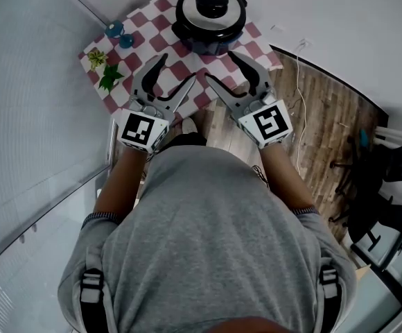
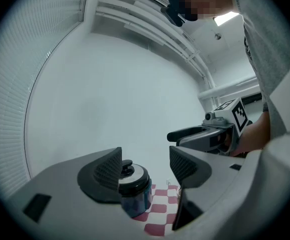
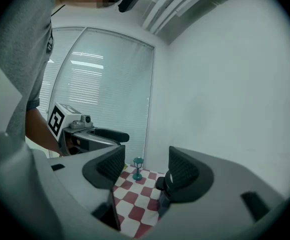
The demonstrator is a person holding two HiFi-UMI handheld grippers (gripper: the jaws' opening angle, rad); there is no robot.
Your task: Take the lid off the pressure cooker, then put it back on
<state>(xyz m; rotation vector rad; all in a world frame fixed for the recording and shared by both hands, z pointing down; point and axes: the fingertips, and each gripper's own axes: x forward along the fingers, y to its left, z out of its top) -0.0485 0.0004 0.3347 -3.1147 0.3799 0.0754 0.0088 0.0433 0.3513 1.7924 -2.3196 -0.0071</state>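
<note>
The pressure cooker (image 1: 208, 41) is sitting on the red-and-white checkered cloth (image 1: 156, 19) that is covering the surface, with its lid (image 1: 210, 5) resting in place on top. The left gripper (image 1: 177, 71) and the right gripper (image 1: 220, 66) are hovering side by side just short of the cooker, touching nothing. Both are holding their jaws wide apart, with nothing between the pads. In each gripper view the cooker is showing beyond the jaws, partly hidden behind one of them. A small teal lamp figure (image 3: 137, 168) is standing on the cloth, near what is probably a little green plant (image 1: 105, 71).
</note>
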